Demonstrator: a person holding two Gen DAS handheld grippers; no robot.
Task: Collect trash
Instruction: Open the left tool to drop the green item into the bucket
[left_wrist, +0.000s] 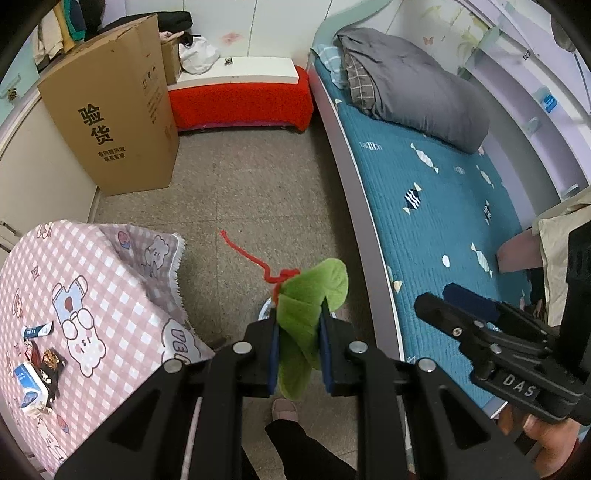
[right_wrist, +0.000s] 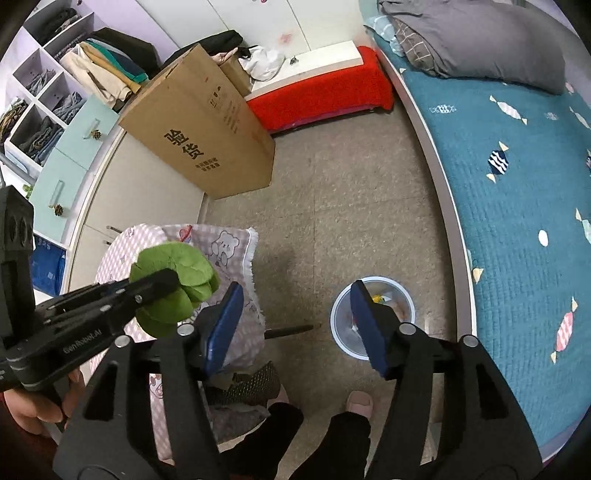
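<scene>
Between your left gripper's (left_wrist: 298, 334) blue pads sits the green felt (left_wrist: 308, 306), pinched tight, its red string (left_wrist: 255, 258) trailing out over the floor (left_wrist: 258, 184); your right gripper (right_wrist: 295, 328) hangs with its jaws spread wide and nothing in them. Just below it the bin (right_wrist: 371, 315) stands on the floor with scraps inside, between the checked table (left_wrist: 92, 295) and the bed (right_wrist: 517, 203); wrappers (left_wrist: 37, 365) lie on the table's near edge; farther off stands a cardboard box (left_wrist: 110, 110).
</scene>
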